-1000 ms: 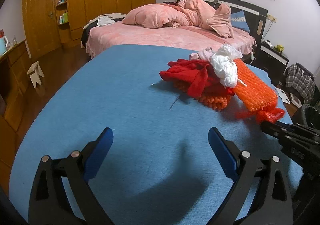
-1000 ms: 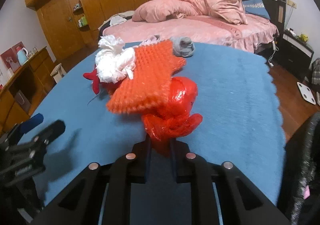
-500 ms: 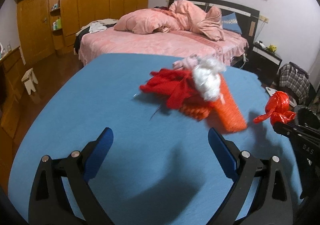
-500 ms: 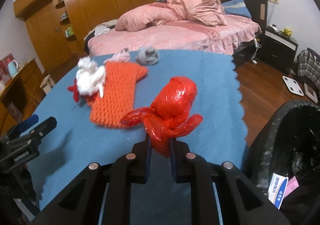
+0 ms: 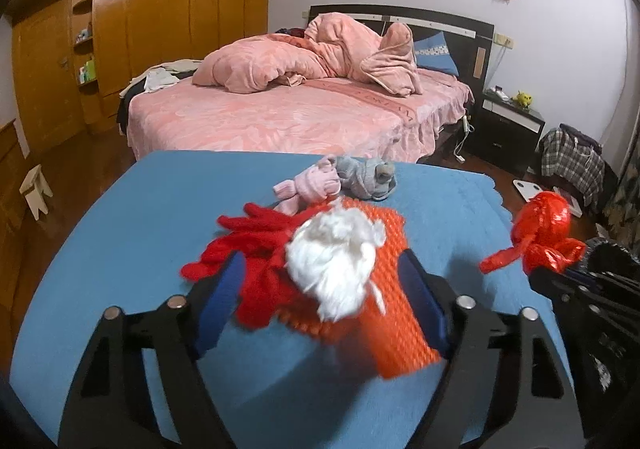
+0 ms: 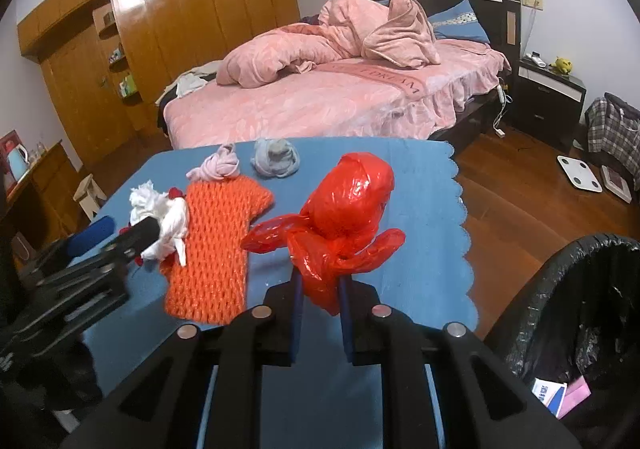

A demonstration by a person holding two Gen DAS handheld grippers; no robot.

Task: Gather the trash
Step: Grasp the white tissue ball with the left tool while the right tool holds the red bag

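Two fingers (image 6: 347,313) of the right gripper (image 6: 320,323) clenching the tail of a knotted red bag (image 6: 346,205), holding it up off the blue surface (image 6: 420,217), near its scalloped right edge. Just right of that, showing a black-lined bin (image 6: 576,289) with scraps of paper inside. Seen from the left wrist, hanging the same red bag (image 5: 540,229) out past the surface's right side.

Spreading wide, the left gripper (image 5: 324,301) with blue fingers (image 5: 222,297) released, flanking a white wad (image 5: 336,253) without visibly touching it. Lying under and beside the wad, an orange knit (image 5: 384,309) and a red glove (image 5: 248,245). Sitting farther back on the surface, a pink sock ball (image 5: 308,185) touching a grey sock ball (image 5: 366,177). Beyond, standing a pink bed (image 5: 280,117).
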